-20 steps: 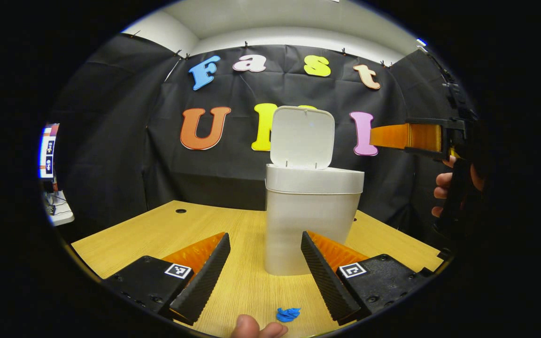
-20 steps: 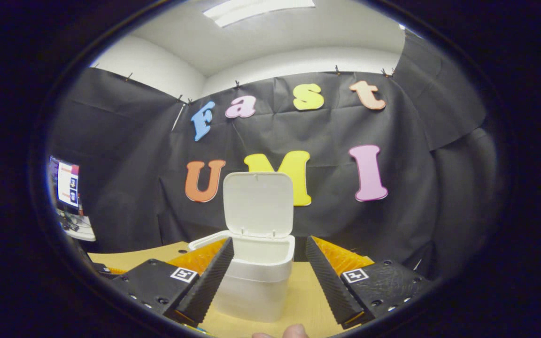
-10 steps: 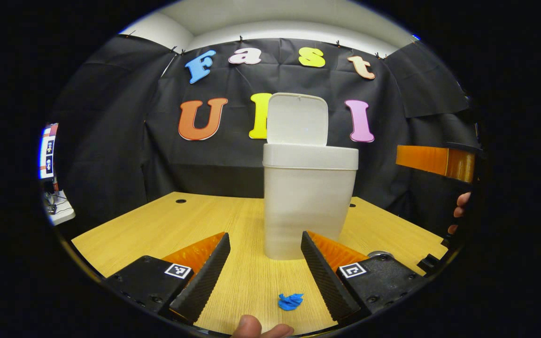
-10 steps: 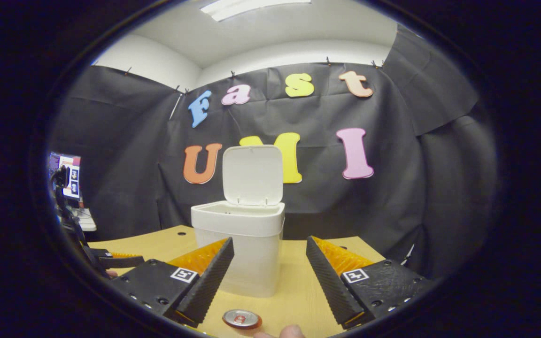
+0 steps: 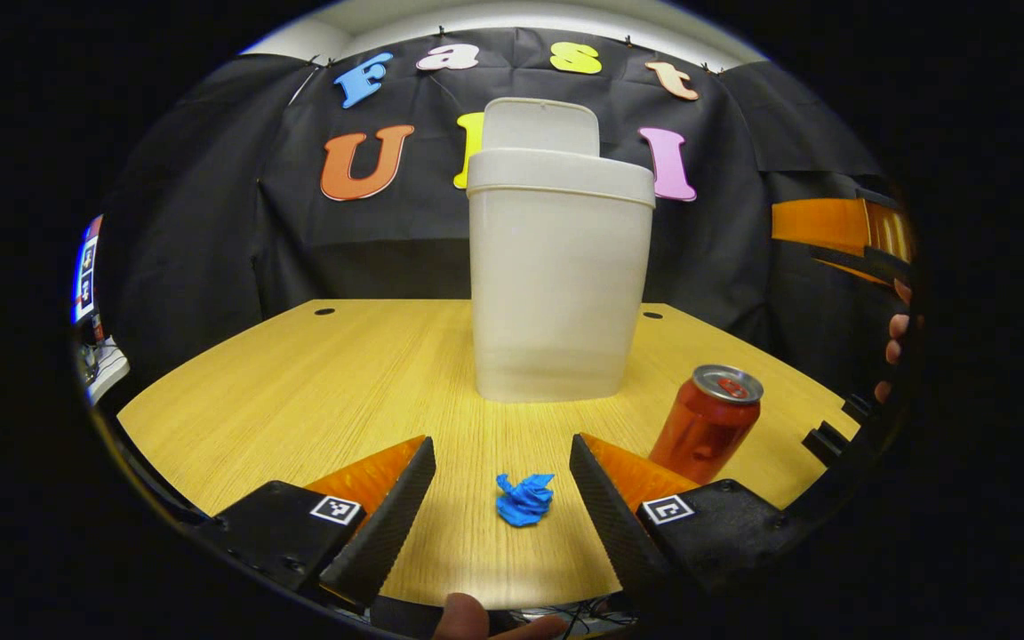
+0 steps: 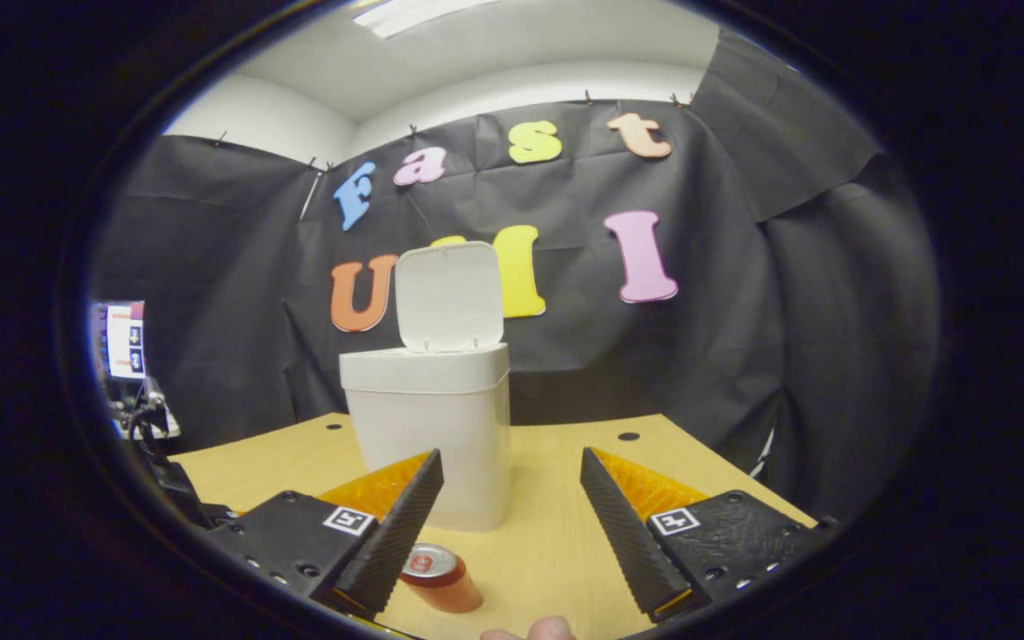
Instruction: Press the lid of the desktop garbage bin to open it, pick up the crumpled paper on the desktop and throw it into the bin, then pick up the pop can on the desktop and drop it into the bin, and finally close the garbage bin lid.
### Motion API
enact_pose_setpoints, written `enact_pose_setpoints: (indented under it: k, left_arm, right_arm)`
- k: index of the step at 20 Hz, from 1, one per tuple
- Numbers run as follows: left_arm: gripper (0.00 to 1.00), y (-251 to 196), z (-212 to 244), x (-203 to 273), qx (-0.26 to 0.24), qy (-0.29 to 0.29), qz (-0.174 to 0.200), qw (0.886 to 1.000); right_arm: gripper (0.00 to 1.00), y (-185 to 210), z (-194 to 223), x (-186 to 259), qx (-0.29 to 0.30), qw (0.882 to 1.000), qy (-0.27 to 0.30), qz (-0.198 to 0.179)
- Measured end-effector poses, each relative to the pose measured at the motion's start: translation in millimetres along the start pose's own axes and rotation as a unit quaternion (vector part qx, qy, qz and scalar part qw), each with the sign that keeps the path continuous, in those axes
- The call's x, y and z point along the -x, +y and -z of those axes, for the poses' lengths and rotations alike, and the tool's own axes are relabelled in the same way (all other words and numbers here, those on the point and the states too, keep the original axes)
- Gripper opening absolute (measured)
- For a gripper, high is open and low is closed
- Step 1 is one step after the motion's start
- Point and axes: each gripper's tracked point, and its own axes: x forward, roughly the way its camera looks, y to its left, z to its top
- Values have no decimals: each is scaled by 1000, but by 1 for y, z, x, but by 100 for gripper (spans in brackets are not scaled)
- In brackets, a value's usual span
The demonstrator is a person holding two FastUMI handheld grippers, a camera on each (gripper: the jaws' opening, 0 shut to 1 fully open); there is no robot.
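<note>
Lowered since a second ago, my left hand-held gripper straddles the crumpled paper, jaws wide for the grab.

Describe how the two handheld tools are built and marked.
The left tool and right tool each have two wedge-shaped fingers with ribbed inner faces, on dark blocks with screw holes. Each block carries a small square black-and-white marker.

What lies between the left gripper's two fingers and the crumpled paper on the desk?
In the left gripper view, only bare desk separates the open left gripper from the blue crumpled paper, which sits between its fingers, untouched.
</note>
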Motion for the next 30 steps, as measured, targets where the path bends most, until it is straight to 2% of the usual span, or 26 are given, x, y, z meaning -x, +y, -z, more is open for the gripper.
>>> enact_pose_setpoints:
  k: [3,4,8,11,13,14,15,16,17,18,20,21,22,23,27,28,29,30]
  left_arm:
    - [99,-5,13,-3,-6,7,3,1000]
    - [99,-7,18,-5,-5,13,3,1000]
    - [98,-11,28,-12,-8,28,-2,1000]
    - [81,-13,33,-17,-13,34,-1,999]
    - [80,-14,36,-18,-12,41,-2,999]
    - [71,-15,39,-18,-9,45,-1,999]
    - [69,-15,43,-19,-7,51,-1,999]
    - [74,-13,46,-20,-7,56,-3,998]
    - [65,-11,44,-20,-11,51,-6,999]
    - [64,-10,44,-19,-13,50,-11,999]
    - [51,-8,43,-21,-6,49,-14,999]
    - [53,-5,42,-22,-2,48,-16,999]
    - [45,-4,41,-23,4,47,-17,999]
    - [41,-2,40,-23,5,45,-19,999]
    - [36,12,21,-22,7,24,-30,999]
    - [40,14,15,-20,11,16,-32,999]
    - [35,18,7,-18,13,7,-34,999]
    - [39,21,-1,-14,15,-2,-37,999]
  right_arm:
    - [95,-9,14,-1,-11,1000,13,4]
    - [99,-11,18,1,-13,1000,16,4]
    - [97,-16,29,2,-9,1000,24,10]
    - [97,-16,35,1,-3,999,31,10]
    - [97,-15,36,2,-3,999,31,10]
    - [97,-14,37,3,-3,999,32,10]
    - [97,-13,38,3,-2,999,32,10]
    - [97,-12,39,3,-1,999,33,9]
    - [97,-10,40,5,1,999,33,7]
    - [97,-6,42,7,2,999,34,5]
    - [97,1,45,8,6,999,37,0]
    - [97,5,47,9,7,999,39,-2]
    - [99,10,51,11,6,999,41,-7]
    - [99,17,54,11,4,999,43,-11]
    - [97,37,70,14,16,998,53,-17]
    - [97,42,76,15,15,998,56,-19]
    - [97,47,81,15,15,998,59,-22]
    - [97,52,87,15,18,998,63,-22]
